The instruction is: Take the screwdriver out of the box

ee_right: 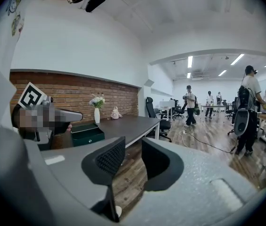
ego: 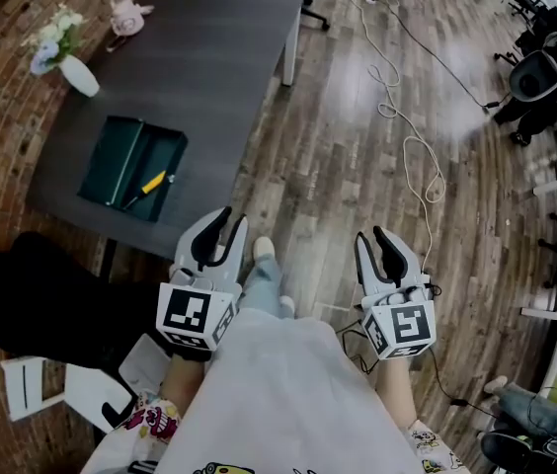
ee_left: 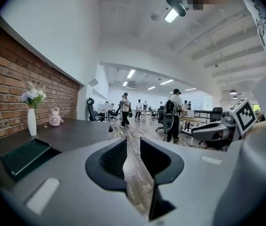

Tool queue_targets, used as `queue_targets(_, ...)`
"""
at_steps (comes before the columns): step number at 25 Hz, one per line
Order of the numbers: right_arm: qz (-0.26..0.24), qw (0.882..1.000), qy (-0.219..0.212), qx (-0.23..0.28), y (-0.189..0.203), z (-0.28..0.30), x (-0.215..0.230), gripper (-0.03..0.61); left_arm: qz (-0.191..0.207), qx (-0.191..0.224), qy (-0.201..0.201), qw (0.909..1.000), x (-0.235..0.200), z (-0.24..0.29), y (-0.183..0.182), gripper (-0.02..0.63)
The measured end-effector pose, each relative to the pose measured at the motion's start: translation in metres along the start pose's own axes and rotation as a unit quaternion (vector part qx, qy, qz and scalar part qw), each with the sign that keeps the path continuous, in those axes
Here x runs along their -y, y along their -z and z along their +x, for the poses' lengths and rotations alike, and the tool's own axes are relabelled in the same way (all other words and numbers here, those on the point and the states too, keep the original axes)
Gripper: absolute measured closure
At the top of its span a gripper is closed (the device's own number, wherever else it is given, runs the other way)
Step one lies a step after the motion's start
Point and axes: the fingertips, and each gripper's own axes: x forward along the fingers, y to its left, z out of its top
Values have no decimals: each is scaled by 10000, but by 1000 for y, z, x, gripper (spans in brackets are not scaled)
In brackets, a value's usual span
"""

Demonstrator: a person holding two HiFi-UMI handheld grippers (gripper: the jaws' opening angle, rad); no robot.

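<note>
An open dark green box [ego: 107, 160] lies near the front edge of a dark table [ego: 209, 57]. A screwdriver [ego: 149, 184] with a yellow handle rests inside its right half. My left gripper [ego: 223, 227] hovers off the table's front right corner, below and right of the box, jaws apart and empty. My right gripper [ego: 375, 237] hangs over the wooden floor further right, also open with nothing between its fingers. The box [ee_left: 23, 155] shows low at the left of the left gripper view, and the box [ee_right: 87, 134] sits left of centre in the right gripper view. The screwdriver is hidden in both gripper views.
A white vase of flowers [ego: 73, 69] and a small pink object [ego: 128, 14] stand at the table's far left. A cable [ego: 409, 148] snakes over the floor. Office chairs [ego: 540, 72] line the right side. Several people [ee_left: 173, 117] stand far off. A white stool [ego: 34, 387] sits near my left.
</note>
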Motion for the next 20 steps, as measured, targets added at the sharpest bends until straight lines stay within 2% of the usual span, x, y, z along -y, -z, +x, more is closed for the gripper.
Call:
queue_targets(9,-273,9984,-487,-60,-41,110,-1,460,-251,146,-301,9991,-78,52,-19,520)
queue_targets(20,-506,9920,-1156,-36,-80,219,-33,459,-352,243,-961,9945,-167,70,-37,520)
